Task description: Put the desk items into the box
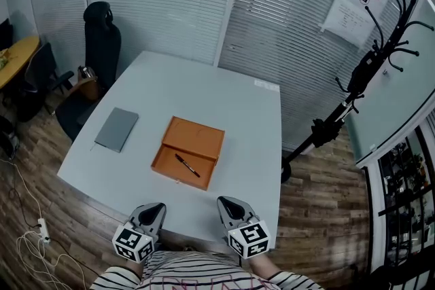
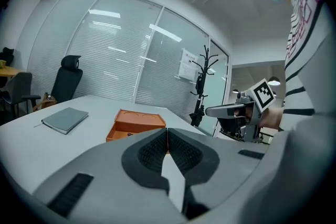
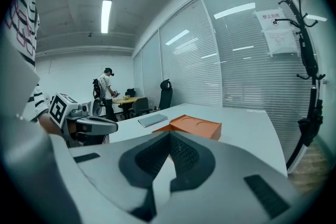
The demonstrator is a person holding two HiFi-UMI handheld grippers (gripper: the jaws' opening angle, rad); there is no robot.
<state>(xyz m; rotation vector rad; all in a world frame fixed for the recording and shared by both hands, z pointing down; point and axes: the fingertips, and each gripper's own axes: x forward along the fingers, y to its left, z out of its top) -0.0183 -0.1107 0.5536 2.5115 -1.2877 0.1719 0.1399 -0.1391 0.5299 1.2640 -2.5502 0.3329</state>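
An orange box (image 1: 189,152) lies open in the middle of the pale table (image 1: 238,112), its lid flat behind the tray. A black pen (image 1: 187,165) rests inside the tray. A grey notebook (image 1: 117,128) lies to the box's left. Both grippers hover side by side over the table's near edge, short of the box. My left gripper (image 1: 153,210) is shut with nothing between its jaws, and my right gripper (image 1: 228,204) is shut and empty too. The box (image 2: 135,124) and notebook (image 2: 65,119) show ahead in the left gripper view, and the box (image 3: 191,126) again in the right gripper view.
A black office chair (image 1: 100,44) stands past the table's far left corner. A black coat stand (image 1: 367,71) rises to the right, by the blinds. Cables (image 1: 30,241) lie on the wood floor at left. A person (image 3: 107,93) stands at a distant desk.
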